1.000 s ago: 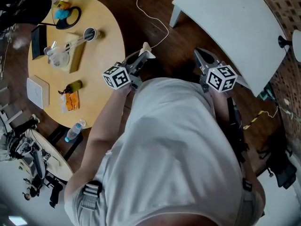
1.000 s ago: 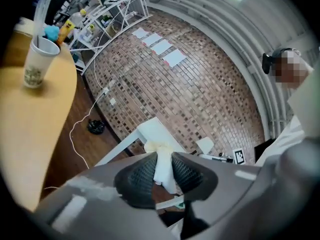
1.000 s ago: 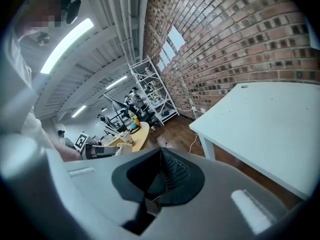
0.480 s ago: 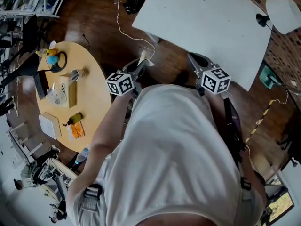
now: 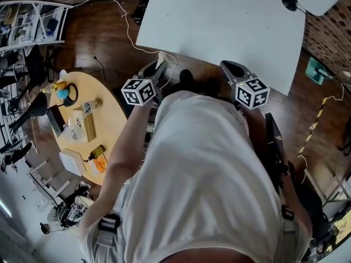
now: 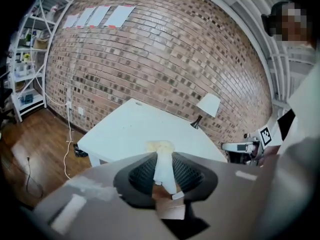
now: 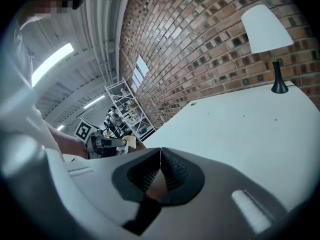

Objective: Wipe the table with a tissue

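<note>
The left gripper (image 6: 162,155) is pinching a folded white tissue (image 6: 164,168) between its jaws, near the white table's (image 5: 219,26) edge. The right gripper (image 7: 159,153) is hanging beside it, jaws pressed together and empty.

The white table (image 5: 219,32) runs off the head view's top edge.
</note>
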`<state>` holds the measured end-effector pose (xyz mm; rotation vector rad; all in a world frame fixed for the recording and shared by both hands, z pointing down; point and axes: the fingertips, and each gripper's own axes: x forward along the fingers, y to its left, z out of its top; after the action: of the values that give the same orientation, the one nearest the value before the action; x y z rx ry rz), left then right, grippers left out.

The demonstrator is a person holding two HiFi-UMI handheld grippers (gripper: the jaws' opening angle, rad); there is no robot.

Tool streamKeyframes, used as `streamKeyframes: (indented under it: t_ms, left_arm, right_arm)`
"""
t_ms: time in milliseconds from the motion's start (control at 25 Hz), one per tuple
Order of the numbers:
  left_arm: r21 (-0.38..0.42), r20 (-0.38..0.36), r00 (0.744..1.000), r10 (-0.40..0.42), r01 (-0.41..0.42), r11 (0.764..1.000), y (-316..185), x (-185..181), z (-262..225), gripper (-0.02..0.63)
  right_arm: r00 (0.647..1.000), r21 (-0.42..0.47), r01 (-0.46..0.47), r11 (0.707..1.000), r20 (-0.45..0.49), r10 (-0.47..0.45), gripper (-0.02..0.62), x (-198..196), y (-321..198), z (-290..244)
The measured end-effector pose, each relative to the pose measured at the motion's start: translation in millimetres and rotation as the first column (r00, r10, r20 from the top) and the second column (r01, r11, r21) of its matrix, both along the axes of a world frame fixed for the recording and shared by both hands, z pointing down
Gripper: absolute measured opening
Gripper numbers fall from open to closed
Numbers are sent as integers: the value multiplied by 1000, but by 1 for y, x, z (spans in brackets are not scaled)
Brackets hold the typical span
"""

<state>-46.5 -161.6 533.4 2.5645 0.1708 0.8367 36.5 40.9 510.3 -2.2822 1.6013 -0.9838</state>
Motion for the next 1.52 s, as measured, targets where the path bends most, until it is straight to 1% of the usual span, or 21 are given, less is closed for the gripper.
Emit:
streamKeyframes:
  t_ms: [120,200,280,360,440,600,680,880,1000,1120,1240,1320,1440,1520]
  left_arm:
    - [45,-5,999,49,-49,998,-3,18,-2,90]
    - [79,1,998,65,-65,995,-12,31,0,89]
    - [132,12,996,94,-94,987,-21,43,4,89]
    - [181,24,990,137,-140,974,-29,55,9,89]
    - [197,35,987,158,-162,967,-40,65,16,89]
    - [185,49,987,153,-160,970,-74,89,29,89]
    - [191,63,984,168,-177,965,-89,101,36,89]
    - [258,105,967,232,-252,933,-119,136,50,87]
    - [280,134,953,273,-300,912,-131,151,64,87]
    - [282,172,931,322,-360,889,-135,161,81,87]
    - [283,198,913,358,-403,871,-137,170,89,86]
    - [278,216,899,381,-431,859,-136,173,93,86]
    - [260,255,868,425,-485,835,-132,170,104,86]
    - [251,271,857,438,-502,828,-131,171,110,84]
  right_arm:
    - [1000,-4,-23,1000,3,23,9,12,-1,0]
    - [1000,-6,-30,1000,-6,29,9,22,-7,-3]
    - [999,-19,-39,999,-21,38,9,32,-15,-5]
    - [998,-37,-57,998,-28,56,9,42,-21,-4]
    - [997,-47,-79,996,-24,78,9,50,-29,-2]
    - [995,-46,-99,994,-15,99,9,65,-51,-5]
    - [992,-40,-128,991,1,128,9,75,-60,-7]
    - [977,-57,-212,976,18,213,9,101,-72,-5]
    - [964,-70,-262,963,17,264,9,104,-75,-3]
    - [950,-77,-309,948,21,312,9,106,-77,-1]
    - [935,-86,-350,933,26,354,9,108,-75,-3]
    - [924,-95,-378,921,29,382,9,108,-72,-4]
    - [904,-103,-421,901,33,426,9,106,-67,-2]
    - [894,-101,-441,892,30,446,9,108,-65,-2]
